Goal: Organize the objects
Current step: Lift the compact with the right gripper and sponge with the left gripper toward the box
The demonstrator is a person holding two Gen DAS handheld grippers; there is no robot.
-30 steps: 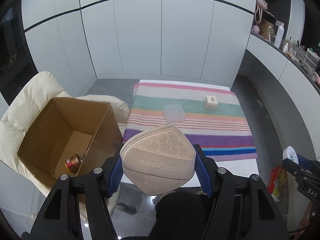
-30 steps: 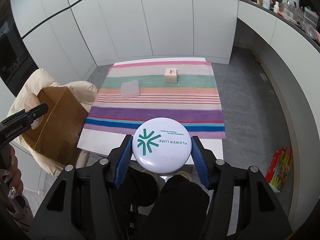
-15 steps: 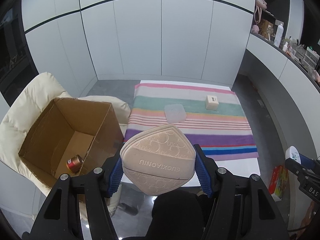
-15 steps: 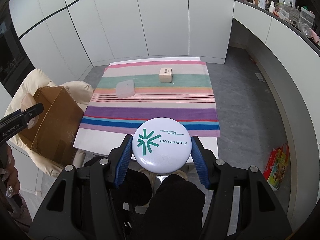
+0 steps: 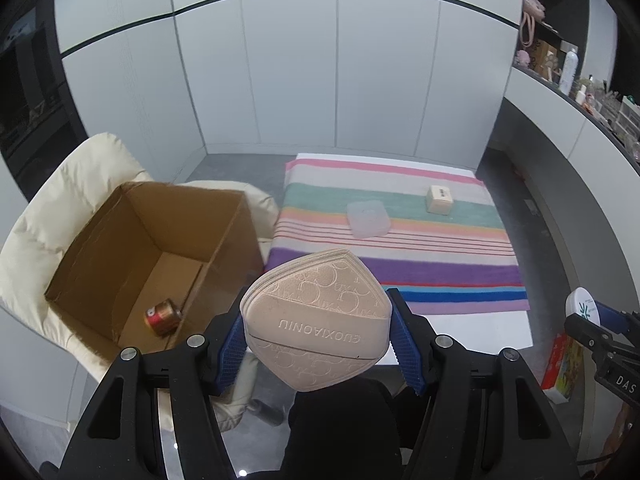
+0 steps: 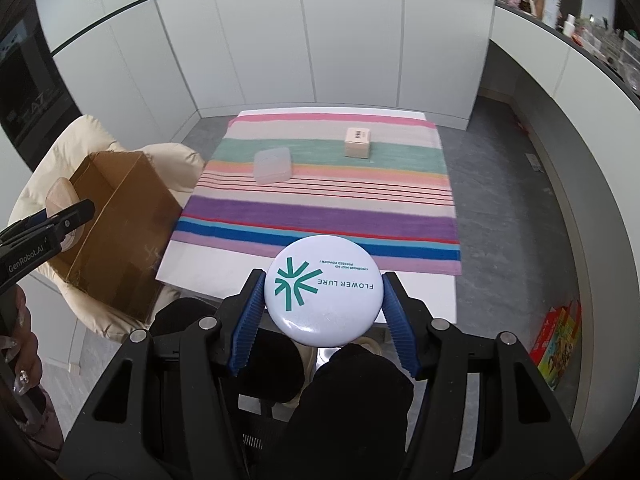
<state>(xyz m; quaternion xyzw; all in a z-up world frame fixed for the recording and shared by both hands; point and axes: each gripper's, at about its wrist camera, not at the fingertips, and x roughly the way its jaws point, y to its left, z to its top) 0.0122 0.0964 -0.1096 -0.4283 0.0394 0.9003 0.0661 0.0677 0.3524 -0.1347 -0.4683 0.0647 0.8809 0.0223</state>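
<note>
We see the left gripper [image 5: 316,336] clenched on a beige embossed case [image 5: 316,320]; the right gripper [image 6: 323,304] grips a white round compact [image 6: 323,290], both jaws touching.

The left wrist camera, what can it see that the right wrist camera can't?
Only the left wrist view looks inside the cardboard box, where a small red can lies, and shows the beige case whole in the left gripper. Only the right wrist view shows the top of the white compact in the right gripper. Both show the striped cloth, clear container and small box.
</note>
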